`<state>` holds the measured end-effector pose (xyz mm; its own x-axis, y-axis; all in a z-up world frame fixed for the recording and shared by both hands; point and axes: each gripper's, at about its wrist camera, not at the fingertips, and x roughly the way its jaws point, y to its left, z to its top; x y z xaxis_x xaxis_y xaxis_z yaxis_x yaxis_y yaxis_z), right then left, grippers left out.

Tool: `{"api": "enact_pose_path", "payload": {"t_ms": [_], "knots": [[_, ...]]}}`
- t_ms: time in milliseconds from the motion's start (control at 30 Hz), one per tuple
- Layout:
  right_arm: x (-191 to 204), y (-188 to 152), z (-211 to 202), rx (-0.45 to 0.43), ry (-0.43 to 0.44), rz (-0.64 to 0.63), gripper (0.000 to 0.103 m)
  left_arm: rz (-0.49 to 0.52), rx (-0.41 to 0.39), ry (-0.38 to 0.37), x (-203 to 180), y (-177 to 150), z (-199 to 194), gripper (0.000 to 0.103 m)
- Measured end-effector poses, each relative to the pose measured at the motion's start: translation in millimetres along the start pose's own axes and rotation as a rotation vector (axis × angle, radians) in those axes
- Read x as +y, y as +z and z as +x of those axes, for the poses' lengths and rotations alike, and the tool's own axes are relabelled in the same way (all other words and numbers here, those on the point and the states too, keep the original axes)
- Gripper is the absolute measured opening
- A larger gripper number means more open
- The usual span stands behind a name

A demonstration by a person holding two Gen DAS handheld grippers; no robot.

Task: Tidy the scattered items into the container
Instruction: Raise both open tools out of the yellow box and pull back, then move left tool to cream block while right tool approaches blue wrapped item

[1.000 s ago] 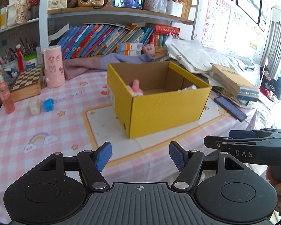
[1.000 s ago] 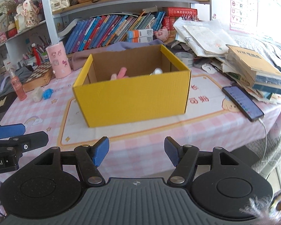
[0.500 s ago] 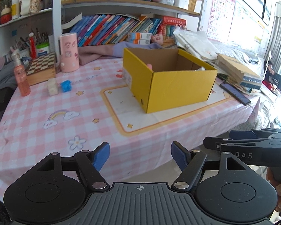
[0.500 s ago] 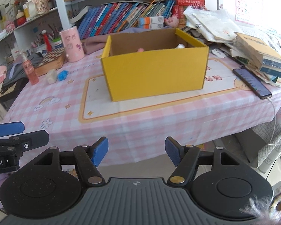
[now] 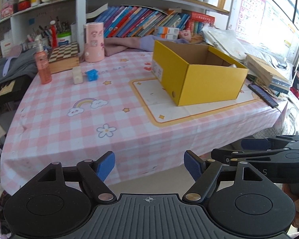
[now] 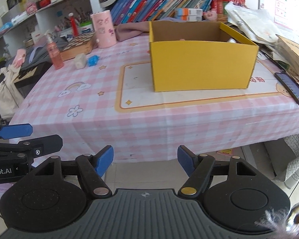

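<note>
1. Left wrist view: the left gripper (image 5: 149, 164) is hanging off the table edge, jaws spreading, nothing between them.
2. The right gripper (image 6: 145, 160) is opening too, likewise empty.
3. Both should be reaching for the white cube (image 5: 77, 75) and blue cube (image 5: 91, 75), lying well left of the yellow box (image 5: 207, 81).

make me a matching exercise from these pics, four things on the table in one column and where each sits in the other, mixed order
Things:
1. yellow box
2. blue cube
3. phone
4. pink spray bottle

Places:
A. at the table's right edge, beside the stacked books
B. on the cream mat with the orange border
C. far left, in front of the chessboard box
D. right next to the small white block

Pairs: 1-B, 2-D, 3-A, 4-C
</note>
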<state>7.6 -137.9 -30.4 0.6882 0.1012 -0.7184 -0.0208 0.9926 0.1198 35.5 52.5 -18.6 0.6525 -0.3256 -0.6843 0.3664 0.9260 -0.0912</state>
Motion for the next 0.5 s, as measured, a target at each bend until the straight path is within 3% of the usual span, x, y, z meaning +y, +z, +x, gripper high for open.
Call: {"api": "enact_pose_path", "payload": {"t_ms": [500], "knots": [[33.1, 8.9, 9.1, 0.001, 0.040, -0.074, 0.071, -0.041, -0.019, 0.041, 26.2, -1.9, -8.5, 0.082]]}}
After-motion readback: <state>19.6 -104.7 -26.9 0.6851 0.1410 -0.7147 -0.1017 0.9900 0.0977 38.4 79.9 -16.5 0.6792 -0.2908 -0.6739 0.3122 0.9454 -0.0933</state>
